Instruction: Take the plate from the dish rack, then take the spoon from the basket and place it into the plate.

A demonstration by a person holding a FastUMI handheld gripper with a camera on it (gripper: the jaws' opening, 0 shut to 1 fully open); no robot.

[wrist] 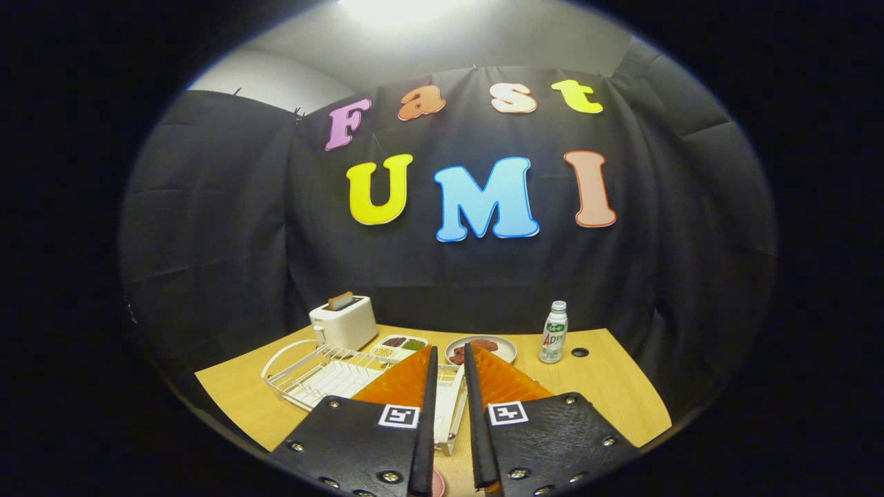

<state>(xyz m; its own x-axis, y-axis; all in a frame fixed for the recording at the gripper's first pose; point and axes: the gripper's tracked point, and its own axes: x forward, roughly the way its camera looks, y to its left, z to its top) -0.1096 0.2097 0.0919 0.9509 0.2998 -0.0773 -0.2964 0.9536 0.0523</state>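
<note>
Your gripper (449, 355) is held above the near part of the table (615, 393), its two fingers (428, 414) pointing forward with a narrow gap between them. Nothing sits in that gap, so the fingers are slightly apart and clamp on nothing. Each finger carries an orange panel and a black plate with a small square marker.

Take the dish rack (311, 376) as your landmark. It is a white wire rack lying under and just ahead of your fingers, mostly on the left finger's side, with a curved wire loop at its far left end. Part of it shows through the gap between the fingers. At the very bottom of that gap, nearer you than the rack, a small pinkish round edge (438, 482) peeks out; you cannot tell what it is.

Beyond the rack, at its far left corner, stands a white toaster (343, 322) with a slice of bread (340, 300) sticking up. Just behind the rack's far edge lies a white divided tray (399, 347) with dark, green and pale fillings. To the right of that, just past your fingertips, sits a plate (504, 352) holding something reddish-brown. Further right of the rack stands a small bottle (554, 333), upright, with a small dark hole (580, 352) in the tabletop beside it.
</note>
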